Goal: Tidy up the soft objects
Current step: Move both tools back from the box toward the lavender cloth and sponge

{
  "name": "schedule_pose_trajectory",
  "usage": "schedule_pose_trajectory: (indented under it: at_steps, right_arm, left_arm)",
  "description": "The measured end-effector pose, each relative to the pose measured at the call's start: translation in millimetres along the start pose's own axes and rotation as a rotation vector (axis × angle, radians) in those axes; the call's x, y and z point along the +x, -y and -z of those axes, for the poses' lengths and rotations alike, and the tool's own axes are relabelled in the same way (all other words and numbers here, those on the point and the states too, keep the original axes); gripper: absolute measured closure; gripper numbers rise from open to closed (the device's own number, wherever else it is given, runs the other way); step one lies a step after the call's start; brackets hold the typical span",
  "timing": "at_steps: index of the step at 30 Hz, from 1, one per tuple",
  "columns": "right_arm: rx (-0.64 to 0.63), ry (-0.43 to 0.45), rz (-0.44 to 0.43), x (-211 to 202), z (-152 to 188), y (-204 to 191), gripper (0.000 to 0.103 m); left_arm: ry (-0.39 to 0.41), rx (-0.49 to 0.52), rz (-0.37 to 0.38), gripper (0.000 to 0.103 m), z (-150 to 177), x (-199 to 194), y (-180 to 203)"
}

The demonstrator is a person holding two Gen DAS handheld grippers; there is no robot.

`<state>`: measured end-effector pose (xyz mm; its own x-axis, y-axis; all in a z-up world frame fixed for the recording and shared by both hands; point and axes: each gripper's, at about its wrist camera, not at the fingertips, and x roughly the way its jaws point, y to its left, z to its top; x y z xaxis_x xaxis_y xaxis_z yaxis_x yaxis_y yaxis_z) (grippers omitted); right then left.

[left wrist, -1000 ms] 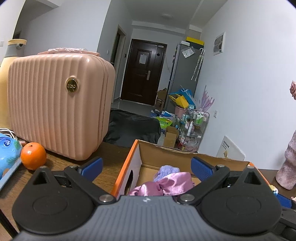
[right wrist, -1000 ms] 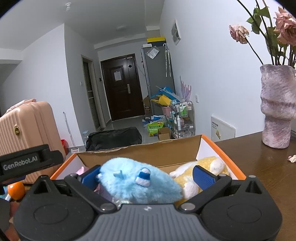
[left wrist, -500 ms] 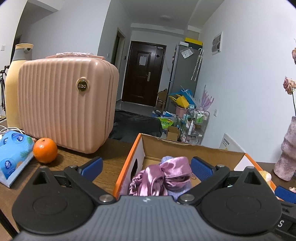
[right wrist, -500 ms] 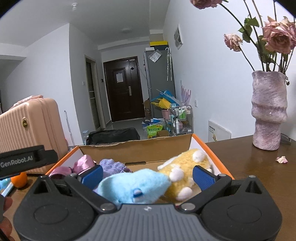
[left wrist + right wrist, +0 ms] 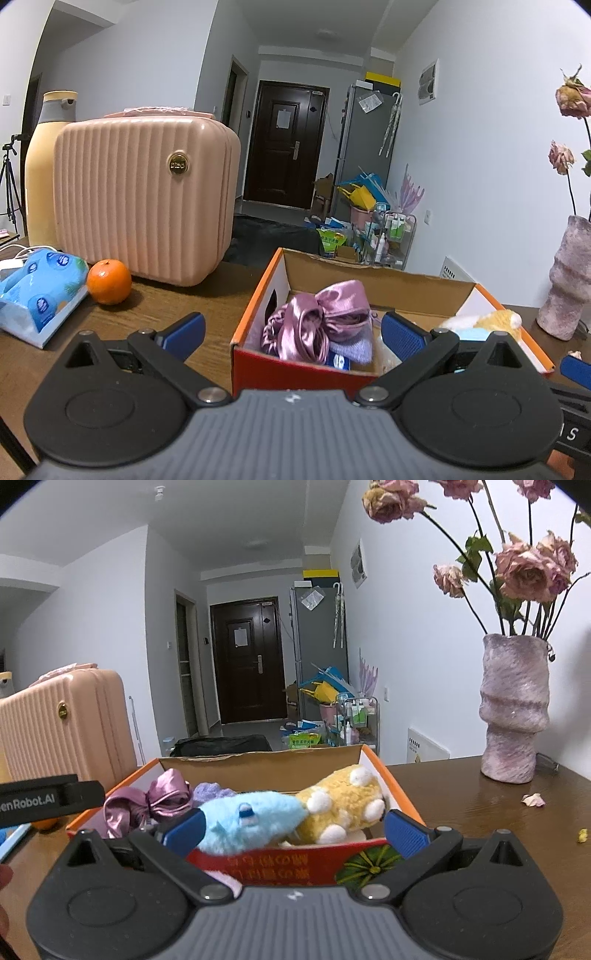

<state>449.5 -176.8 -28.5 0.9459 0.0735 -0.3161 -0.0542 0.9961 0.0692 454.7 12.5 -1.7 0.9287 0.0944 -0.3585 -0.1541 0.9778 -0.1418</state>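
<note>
**Both grippers pulled back from the box, toys left inside**

Since the earlier frames both grippers have backed away and risen a little from the cardboard box, and the blue plush no longer sits between the right fingers; it now lies in the box.

Left wrist view: your left gripper (image 5: 291,328) is spread wide and holds nothing. The cardboard box (image 5: 258,295) fills the lower centre, with the purple satin bundle (image 5: 317,317) at its near left corner, on top of a lilac knitted piece (image 5: 351,347). At the left of the frame you see the pink suitcase (image 5: 147,199), an orange (image 5: 109,281) and a tissue pack (image 5: 37,291) on the table (image 5: 177,306). I judge the step is to withdraw and check the packing: keep the fingers apart, lift clear of the box rim, and do not drag the satin out. The right part of the box is hidden behind your right finger, so only a bit of the yellow plush (image 5: 495,319) shows. A small blue label under the lilac piece is too small to read.

Right wrist view: your right gripper (image 5: 295,830) is also spread and empty. The blue plush (image 5: 251,819) lies along the near wall of the box, touching the yellow plush (image 5: 343,801) on its right. The blue one rides high on the wall; if it should sit deeper, press it gently from above. The vase (image 5: 513,709) stands well apart at the right. The box floor is hidden, and the left gripper cuts the left edge.
</note>
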Motion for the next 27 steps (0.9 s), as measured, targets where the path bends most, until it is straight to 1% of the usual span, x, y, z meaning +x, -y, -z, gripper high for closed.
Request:
schedule_pose_trajectory:
  at_steps: [15,22,27]
  right_arm:
    - [-0.053,-0.006,0.006,-45.5,16.7,19.1,0.0]
    - [-0.074,-0.039,0.003,-64.1,26.5,31.9,0.0]
    - [-0.112,-0.071,0.005,-75.4,34.1,35.1,0.0]
  left_arm:
    - [-0.028,0.03,0.007,0.0,24.2,-42.9,8.8]
    - [-0.043,0.045,0.016,0.0,35.7,-61.0,14.2]
    - [-0.058,0.061,0.024,0.0,44.8,-73.8,18.7]
